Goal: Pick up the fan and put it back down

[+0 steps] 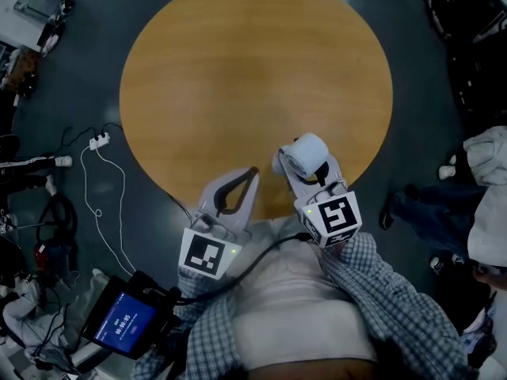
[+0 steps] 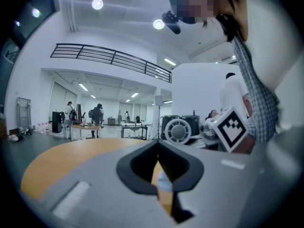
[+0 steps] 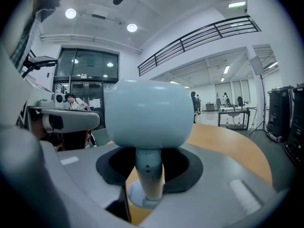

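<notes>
A small pale fan with a round head on a short stem hangs over the near edge of the round wooden table. My right gripper is shut on the fan. In the right gripper view its stem stands upright between the jaws, the head above them and the base disc below. My left gripper is beside it on the left, apart from the fan, its jaw tips meeting with nothing between them. The left gripper view shows the shut tips and the fan off to the right.
A white power strip with cables lies on the dark floor to the left. A device with a blue screen is at lower left. A person's shoes and clothing stand to the right. Desks and people are far behind.
</notes>
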The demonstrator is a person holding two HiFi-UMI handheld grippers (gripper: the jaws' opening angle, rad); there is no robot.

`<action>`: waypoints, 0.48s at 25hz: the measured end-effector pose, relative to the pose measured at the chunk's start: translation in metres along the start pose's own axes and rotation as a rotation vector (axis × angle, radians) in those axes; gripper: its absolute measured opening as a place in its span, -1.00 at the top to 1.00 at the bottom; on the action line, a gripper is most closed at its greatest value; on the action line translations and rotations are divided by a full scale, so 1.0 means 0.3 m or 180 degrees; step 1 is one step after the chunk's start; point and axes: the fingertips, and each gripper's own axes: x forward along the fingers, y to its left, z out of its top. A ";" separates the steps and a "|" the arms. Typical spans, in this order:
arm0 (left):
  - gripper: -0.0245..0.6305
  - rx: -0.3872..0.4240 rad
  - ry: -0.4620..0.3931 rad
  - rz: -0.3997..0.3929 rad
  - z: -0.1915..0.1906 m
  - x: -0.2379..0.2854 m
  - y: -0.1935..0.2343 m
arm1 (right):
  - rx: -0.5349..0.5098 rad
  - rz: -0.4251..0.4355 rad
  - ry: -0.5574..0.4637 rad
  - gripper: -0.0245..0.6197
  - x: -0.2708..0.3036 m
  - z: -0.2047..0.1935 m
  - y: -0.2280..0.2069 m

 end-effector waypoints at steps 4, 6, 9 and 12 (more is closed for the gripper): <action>0.93 0.0034 -0.0040 -0.0028 0.005 0.028 0.006 | -0.0023 0.0007 -0.0026 0.48 0.006 0.020 -0.018; 0.93 0.0045 -0.0097 -0.0035 0.012 0.039 0.010 | -0.0035 0.0005 -0.0044 0.48 0.007 0.028 -0.024; 0.93 0.0054 -0.0167 -0.0045 0.023 0.049 0.014 | -0.0019 -0.0021 -0.0066 0.48 0.005 0.037 -0.031; 0.93 0.0028 -0.0209 -0.0047 0.028 0.058 0.013 | -0.0014 -0.0006 -0.0092 0.48 0.011 0.050 -0.036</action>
